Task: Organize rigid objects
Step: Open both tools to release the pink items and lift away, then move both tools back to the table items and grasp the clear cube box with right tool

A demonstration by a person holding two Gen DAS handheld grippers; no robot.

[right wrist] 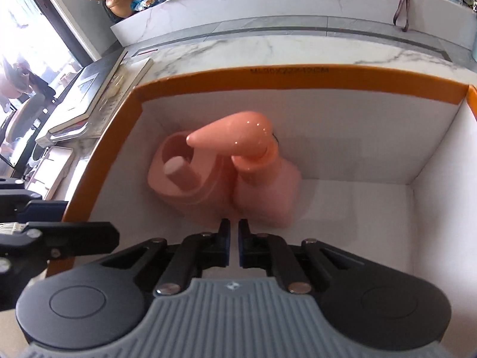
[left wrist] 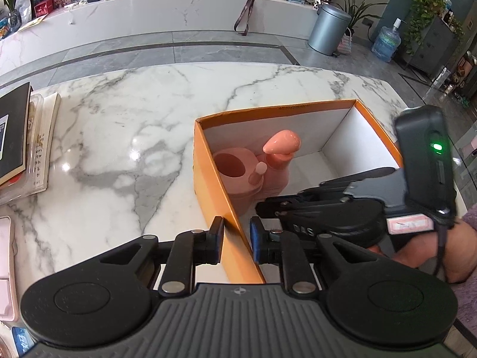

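An orange box with white inner walls stands on the marble table. In its far left corner stand a pink pump bottle and a pink cup with a small pink cylinder in it. My left gripper is shut on the box's left wall, one finger outside and one inside. My right gripper is inside the box, just in front of the bottle, shut with nothing between its fingers.
A stack of books lies at the table's left edge, with a pink tray nearer to me. A person's hand holds the right gripper over the box's right side. The right half of the box floor is bare.
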